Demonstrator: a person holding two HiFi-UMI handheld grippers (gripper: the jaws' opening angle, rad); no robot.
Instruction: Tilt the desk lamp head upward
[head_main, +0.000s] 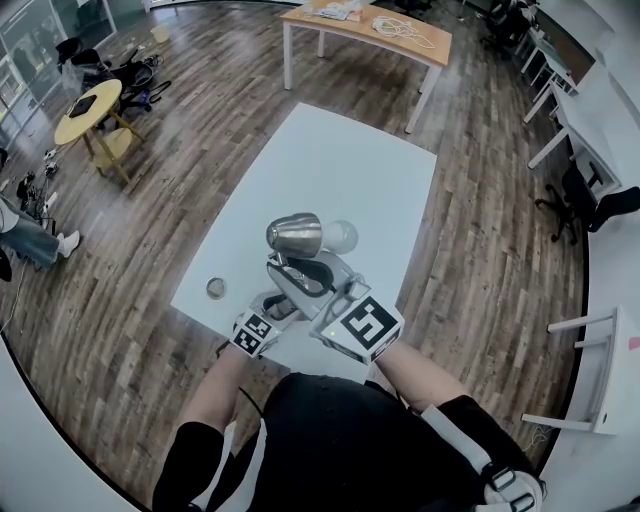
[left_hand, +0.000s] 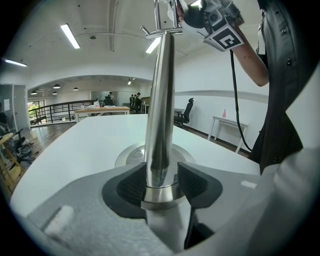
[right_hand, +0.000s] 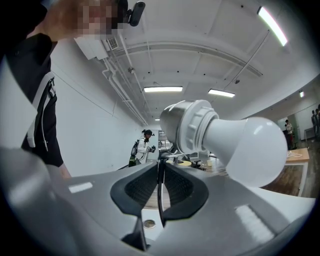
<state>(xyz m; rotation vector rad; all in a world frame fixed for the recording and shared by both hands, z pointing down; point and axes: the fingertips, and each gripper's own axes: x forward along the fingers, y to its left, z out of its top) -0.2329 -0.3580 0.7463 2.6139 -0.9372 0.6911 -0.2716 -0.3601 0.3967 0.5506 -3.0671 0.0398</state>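
1. Wood-plank floor (head_main: 200, 110) all round, and a white table (head_main: 330, 170) sitting in the middle of it. The desk lamp stands at the near end of that table.
2. I'm using the lamp's chrome pole (left_hand: 161, 100) as my reference for everything else. It rises straight out of a round base (left_hand: 131, 156) that lies flat on the tabletop.
3. My left gripper (left_hand: 162, 181) has both pads clamped on the pole, low down, just above the base.
4. The lamp head (head_main: 294, 235) sits at the top of the pole. It's a metal shell, and the white bulb (head_main: 342, 237) pokes out sideways, to the right of the pole in the head view.
5. My right gripper (right_hand: 160, 187) is up at the top of the pole too, right by the head. Its jaws are nearly together, pinching a thin dark strip (right_hand: 160, 172) seen edge-on. I can't tell which bit of the lamp that strip is. The bulb hangs just above and right of the jaws.
6. A small round metal thing (head_main: 216, 288) lies on the table left of the pole, well apart from it, near the table's edge.
7. Way beyond the pole there's a wooden table (head_main: 370, 35), and far off to the left is a round yellow table (head_main: 88, 108).
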